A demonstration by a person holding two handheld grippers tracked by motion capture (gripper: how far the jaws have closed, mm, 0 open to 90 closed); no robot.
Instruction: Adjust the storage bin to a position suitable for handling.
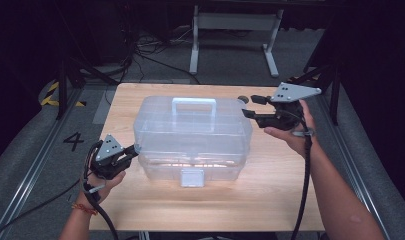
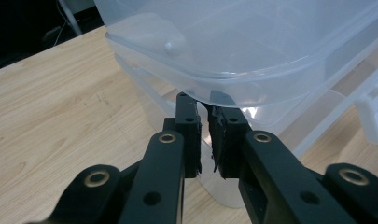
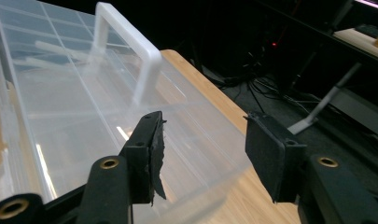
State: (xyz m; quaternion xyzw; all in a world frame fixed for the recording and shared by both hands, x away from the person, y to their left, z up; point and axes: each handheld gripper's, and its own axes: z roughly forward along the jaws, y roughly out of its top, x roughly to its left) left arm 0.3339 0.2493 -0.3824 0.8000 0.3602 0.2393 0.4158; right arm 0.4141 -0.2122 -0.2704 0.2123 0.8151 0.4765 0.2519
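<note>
We find the clear plastic storage box with a white handle (image 1: 192, 137) resting mid-counter (image 1: 270, 200). The left gripper (image 1: 135, 149) has its jaws clenched on the box's left rim. The right gripper (image 1: 247, 106) stands released beside the right end, nothing between its jaws.

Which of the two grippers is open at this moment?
The right gripper: its jaws stand apart beside the clear plastic box, nothing between them. The left gripper is shut at the box's lower corner.
</note>
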